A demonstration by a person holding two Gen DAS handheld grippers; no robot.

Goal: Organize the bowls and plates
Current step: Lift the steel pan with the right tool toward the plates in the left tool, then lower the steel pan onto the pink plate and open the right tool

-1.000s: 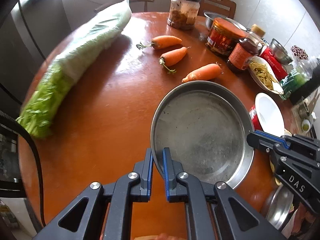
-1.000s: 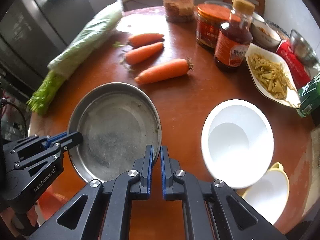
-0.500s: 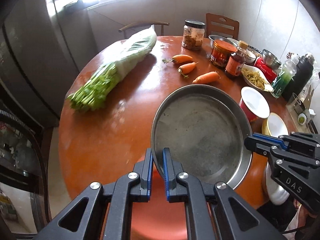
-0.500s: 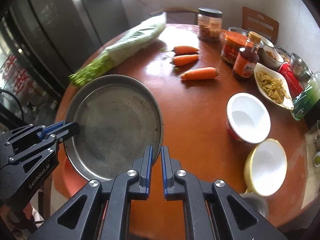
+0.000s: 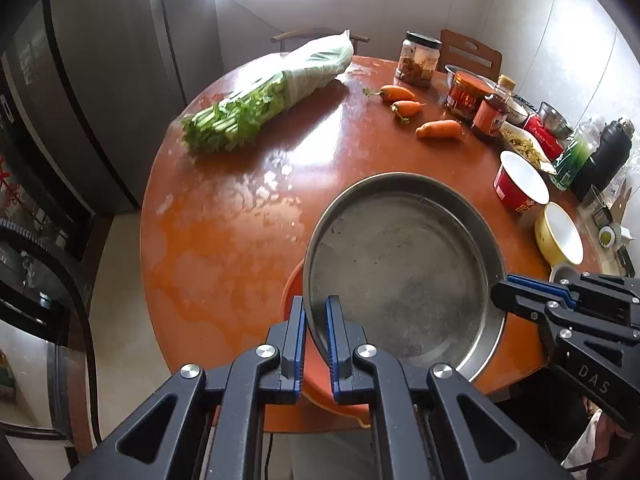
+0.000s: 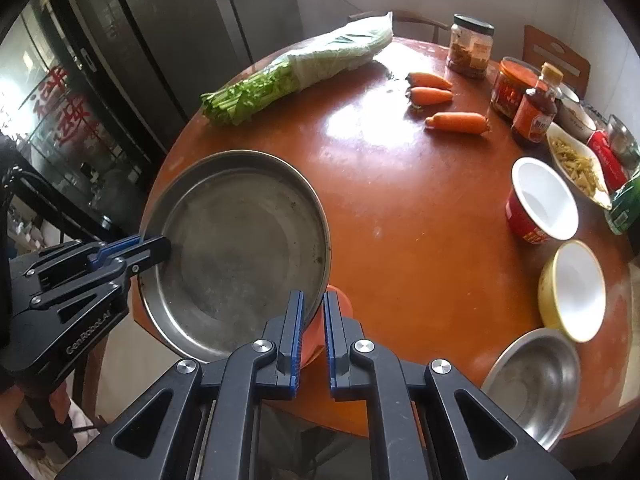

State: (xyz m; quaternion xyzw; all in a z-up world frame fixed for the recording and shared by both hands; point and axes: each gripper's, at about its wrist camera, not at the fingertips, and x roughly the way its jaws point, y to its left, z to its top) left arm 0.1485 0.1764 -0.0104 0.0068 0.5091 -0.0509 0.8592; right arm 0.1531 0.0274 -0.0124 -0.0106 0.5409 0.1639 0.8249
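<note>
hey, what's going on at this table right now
A person is holding a big metal plate above the near edge of the round table with two handheld grippers. The left gripper and right gripper each pinch its rim on opposite sides. Bowls, carrots, greens and jars sit untouched on the table.

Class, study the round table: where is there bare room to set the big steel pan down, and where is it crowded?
Bare: the wide patch of table between the celery bundle, the carrots and the red cup. Crowded: the right edge, with jars, sauce bottle, yellow bowl and steel bowl.
</note>
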